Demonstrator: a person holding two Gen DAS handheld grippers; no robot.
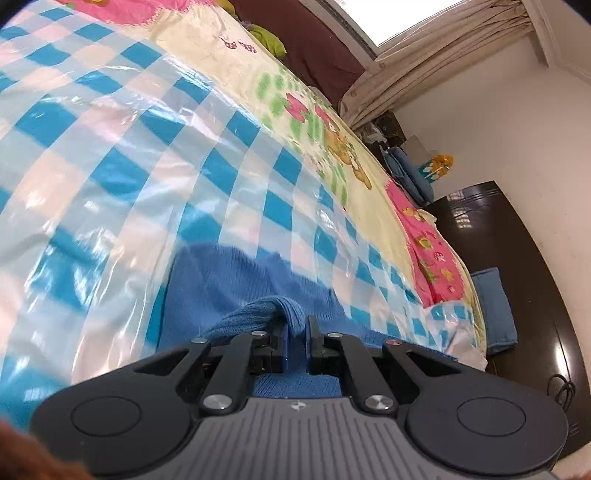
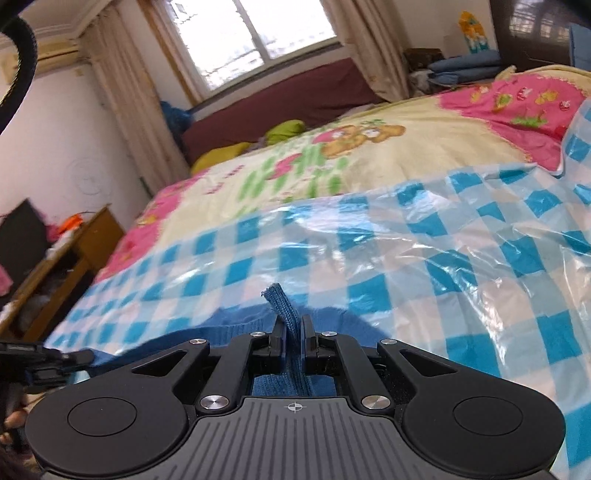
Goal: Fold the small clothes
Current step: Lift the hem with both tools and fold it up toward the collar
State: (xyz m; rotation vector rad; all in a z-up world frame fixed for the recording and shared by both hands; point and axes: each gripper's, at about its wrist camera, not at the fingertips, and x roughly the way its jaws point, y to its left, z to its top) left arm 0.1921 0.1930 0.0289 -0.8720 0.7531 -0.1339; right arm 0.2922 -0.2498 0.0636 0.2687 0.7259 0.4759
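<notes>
Here, left gripper beside blue knit.

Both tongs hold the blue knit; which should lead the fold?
Probably right tongs: they pinch a free edge of the knit cleanly. Left tongs hold a thick bunch.

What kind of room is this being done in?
Most likely a home bedroom. The work goes on atop a bed spread with a cartoon bear blanket under a blue checked plastic sheet. Behind it are a curtained window and a cluttered wooden side cabinet.
</notes>
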